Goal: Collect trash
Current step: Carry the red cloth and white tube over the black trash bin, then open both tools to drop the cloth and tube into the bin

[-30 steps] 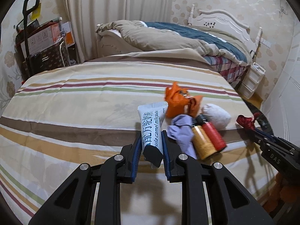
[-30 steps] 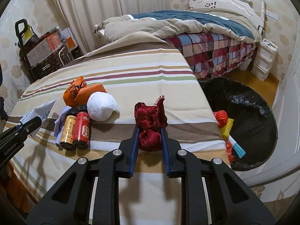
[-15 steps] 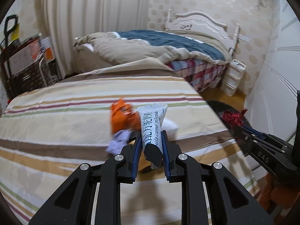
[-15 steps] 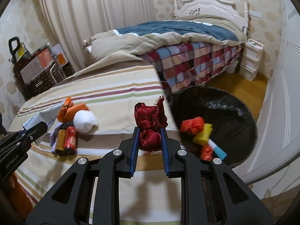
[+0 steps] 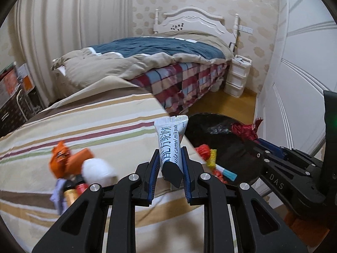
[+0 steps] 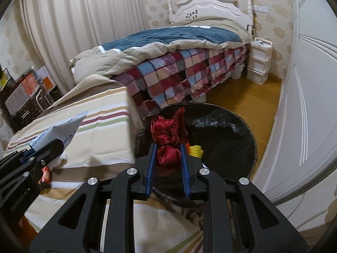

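Note:
My left gripper (image 5: 170, 158) is shut on a white camel-milk sachet (image 5: 171, 139) held upright above the striped table's right edge. My right gripper (image 6: 167, 154) is shut on a crumpled dark red ribbon (image 6: 168, 135) and hangs over the black-lined trash bin (image 6: 227, 130); the ribbon (image 5: 245, 129) and bin (image 5: 238, 149) also show in the left wrist view. In the bin lie red and yellow netting (image 5: 207, 152) and a blue-tipped stick (image 5: 227, 174). On the table lie an orange wrapper (image 5: 63, 162), a white ball (image 5: 96, 168), two small bottles (image 5: 72, 189) and a lilac scrap (image 5: 58, 198).
The table is covered by a striped cloth (image 5: 84, 130). A bed with a plaid skirt (image 6: 185, 71) stands behind the bin. A white drawer unit (image 6: 258, 61) is at the bed's head. A white wardrobe door (image 6: 311, 109) lines the right. Boxes and a cart (image 6: 23, 97) stand at the left.
Both grippers have swung right with their loads. The right one has gone from above the table to above the bin; the left one has moved from mid-table to the table's right edge.

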{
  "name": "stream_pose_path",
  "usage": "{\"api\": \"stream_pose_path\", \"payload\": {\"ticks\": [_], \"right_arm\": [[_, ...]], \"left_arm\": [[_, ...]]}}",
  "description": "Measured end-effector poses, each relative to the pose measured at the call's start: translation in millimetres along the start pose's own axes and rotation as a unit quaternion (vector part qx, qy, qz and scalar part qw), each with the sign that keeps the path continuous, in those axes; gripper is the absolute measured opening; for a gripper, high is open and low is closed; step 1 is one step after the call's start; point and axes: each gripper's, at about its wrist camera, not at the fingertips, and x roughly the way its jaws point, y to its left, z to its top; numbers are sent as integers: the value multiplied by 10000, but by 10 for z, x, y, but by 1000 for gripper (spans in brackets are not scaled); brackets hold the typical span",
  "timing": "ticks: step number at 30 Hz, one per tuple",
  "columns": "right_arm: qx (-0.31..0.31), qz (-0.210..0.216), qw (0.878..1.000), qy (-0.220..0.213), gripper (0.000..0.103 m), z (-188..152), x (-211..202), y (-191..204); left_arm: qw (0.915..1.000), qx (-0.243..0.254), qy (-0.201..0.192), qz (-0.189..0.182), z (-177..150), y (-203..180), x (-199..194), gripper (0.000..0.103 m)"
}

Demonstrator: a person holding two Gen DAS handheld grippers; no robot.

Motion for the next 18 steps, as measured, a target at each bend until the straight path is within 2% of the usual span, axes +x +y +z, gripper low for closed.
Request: {"api": "stream_pose_path", "payload": {"ticks": [18], "right_arm": [[352,-243,9991,18,22,130,303,-529]], "left_arm": [[9993,281,232,120,190,-503,633,22]]}}
